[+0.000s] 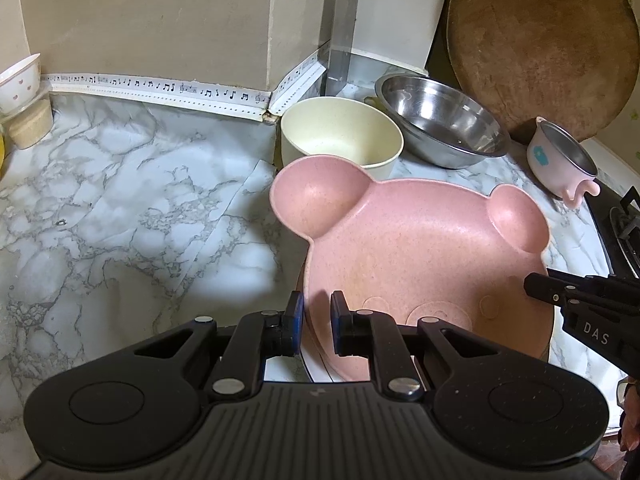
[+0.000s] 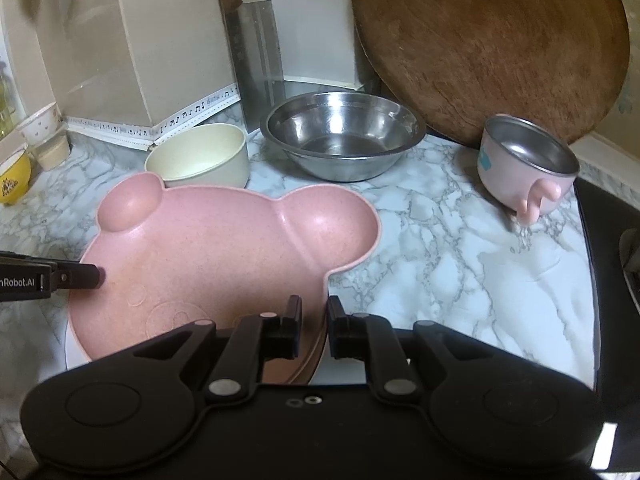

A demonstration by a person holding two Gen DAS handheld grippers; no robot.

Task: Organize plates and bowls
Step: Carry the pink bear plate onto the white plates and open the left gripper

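A pink bear-shaped plate (image 1: 420, 248) (image 2: 208, 248) with two ear compartments is held over the marble counter (image 1: 120, 208) between both grippers. My left gripper (image 1: 316, 328) is shut on its left rim, which passes between the blue pads. My right gripper (image 2: 314, 328) is shut on the opposite rim. Each gripper shows in the other's view at the plate's edge: the right gripper (image 1: 536, 284) and the left gripper (image 2: 92, 276). Just beneath the pink plate, the edges of a white plate (image 2: 70, 344) and a brown plate (image 2: 308, 364) peek out.
Behind the plate stand a cream bowl (image 1: 340, 136) (image 2: 200, 156), a steel bowl (image 1: 440, 124) (image 2: 340, 132) and a pink steel-lined cup (image 2: 520, 164). A round wooden board (image 2: 488, 40) and a cleaver (image 2: 256, 60) lean on the wall. A black stove (image 2: 608, 260) is at right. Small bowls (image 2: 40, 124) sit far left.
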